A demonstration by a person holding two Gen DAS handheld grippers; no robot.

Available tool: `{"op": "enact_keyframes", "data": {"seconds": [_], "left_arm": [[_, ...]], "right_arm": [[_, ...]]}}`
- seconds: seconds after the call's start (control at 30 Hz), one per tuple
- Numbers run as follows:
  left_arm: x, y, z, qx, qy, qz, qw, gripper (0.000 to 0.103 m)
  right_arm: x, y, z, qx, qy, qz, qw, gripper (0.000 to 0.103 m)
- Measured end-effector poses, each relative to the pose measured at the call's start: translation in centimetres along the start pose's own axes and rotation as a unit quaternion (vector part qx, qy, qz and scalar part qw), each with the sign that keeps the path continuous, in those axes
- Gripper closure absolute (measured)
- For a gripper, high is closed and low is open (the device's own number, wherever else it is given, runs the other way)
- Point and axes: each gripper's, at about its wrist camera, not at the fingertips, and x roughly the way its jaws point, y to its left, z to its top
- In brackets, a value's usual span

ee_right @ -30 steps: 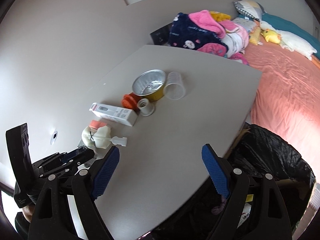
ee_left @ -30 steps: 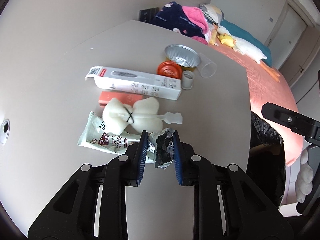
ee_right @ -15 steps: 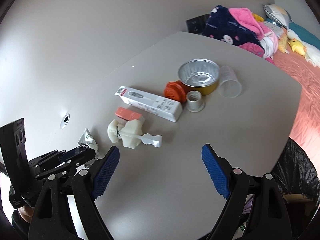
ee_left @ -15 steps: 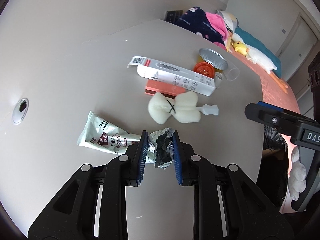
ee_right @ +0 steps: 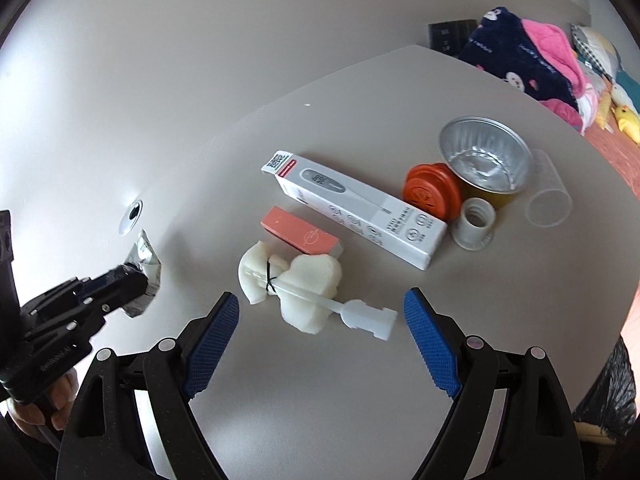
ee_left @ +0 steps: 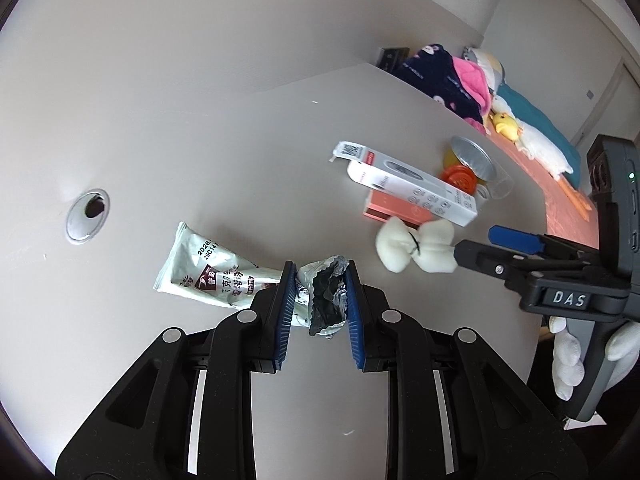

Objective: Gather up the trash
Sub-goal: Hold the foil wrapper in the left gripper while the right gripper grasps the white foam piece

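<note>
My left gripper (ee_left: 318, 300) is clenched on the crumpled silver-and-white foil snack wrapper (ee_left: 326, 300), whose torn mouth bunches up between the blue pads while its printed white tail trails flat on the grey table (ee_left: 240, 184), near the round cable hole (ee_left: 87, 210) by the table's left edge. My right gripper (ee_right: 320, 328) is spread wide and grasps nothing; it hangs over the white foam wad tied with a thin black band on a white plastic stick (ee_right: 296, 284), which lies on the table just in front of its pads.

I judge that I am mid-collection: one piece is secured on the left and the right is lining up for the foam piece. The next move calls for lowering the right gripper so the pads straddle the foam, not the thin stick, then closing gently. Both pieces must then go to the black bin bag (ee_right: 608, 392) past the table's right edge.

The foam looks soft, lumpy and pinched at its middle, so it should squash easily. Beyond it lie a coral-pink flat box (ee_right: 300, 232) and a long white thermometer carton (ee_right: 356, 210).
</note>
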Motion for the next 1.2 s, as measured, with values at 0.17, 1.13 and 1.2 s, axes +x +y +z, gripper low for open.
{"op": "enact_keyframes", "data": {"seconds": [0.17, 1.13, 1.2], "left_arm": [[-0.2, 1.2, 0.4, -0.016, -0.005, 0.008, 0.9998, 0.080], [-2.4, -1.3, 0.8, 0.020, -0.028, 0.003, 0.9994, 0.080], [-2.7, -2.0, 0.9, 0.029, -0.029, -0.001, 0.9992, 0.080]], "right_arm": [[2.2, 0.6, 0.6, -0.027, 0.026, -0.004, 0.999, 0.018], [-2.0, 1.3, -1.2, -0.048, 0.011, 0.028, 0.998, 0.079], [-2.8, 1.0, -1.4, -0.043, 0.004, 0.026, 0.999, 0.079]]}}
